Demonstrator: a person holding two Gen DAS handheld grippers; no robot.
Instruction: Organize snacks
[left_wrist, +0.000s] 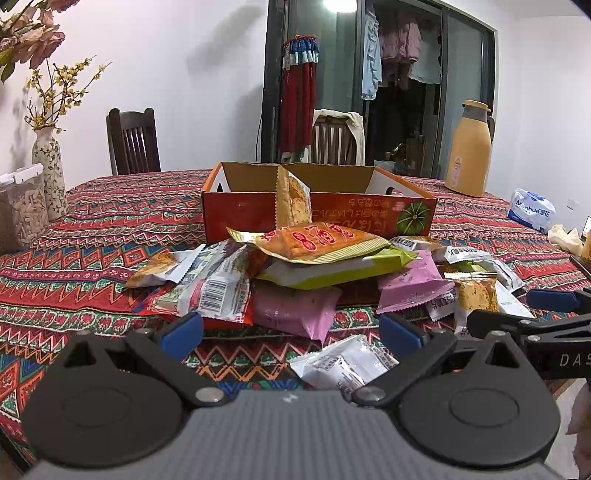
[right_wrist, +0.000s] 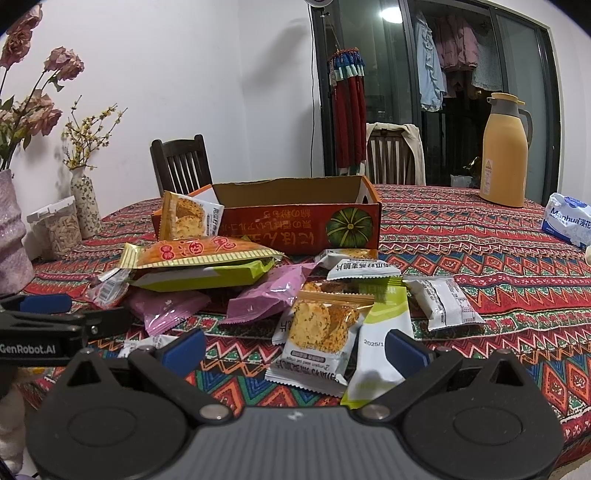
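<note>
An orange cardboard box (left_wrist: 317, 216) (right_wrist: 295, 225) stands open on the patterned tablecloth, one cracker packet (left_wrist: 292, 201) (right_wrist: 190, 216) leaning on its front wall. In front of it lies a heap of snack packets: an orange-yellow pack (left_wrist: 314, 242) (right_wrist: 199, 253) on a green one (left_wrist: 332, 267), pink packs (left_wrist: 295, 308) (right_wrist: 269, 293), and white ones. My left gripper (left_wrist: 291, 334) is open near the table edge, just short of a pink pack, a white packet (left_wrist: 343, 363) below it. My right gripper (right_wrist: 295, 349) is open over a cracker packet (right_wrist: 317, 332) and a green-white pack (right_wrist: 384, 332).
A floral vase (left_wrist: 46, 166) and a clear food container (left_wrist: 22, 210) stand at the left. A tan thermos (right_wrist: 504, 151) and a tissue pack (right_wrist: 569, 219) sit far right. Two wooden chairs (left_wrist: 133, 142) stand behind the table.
</note>
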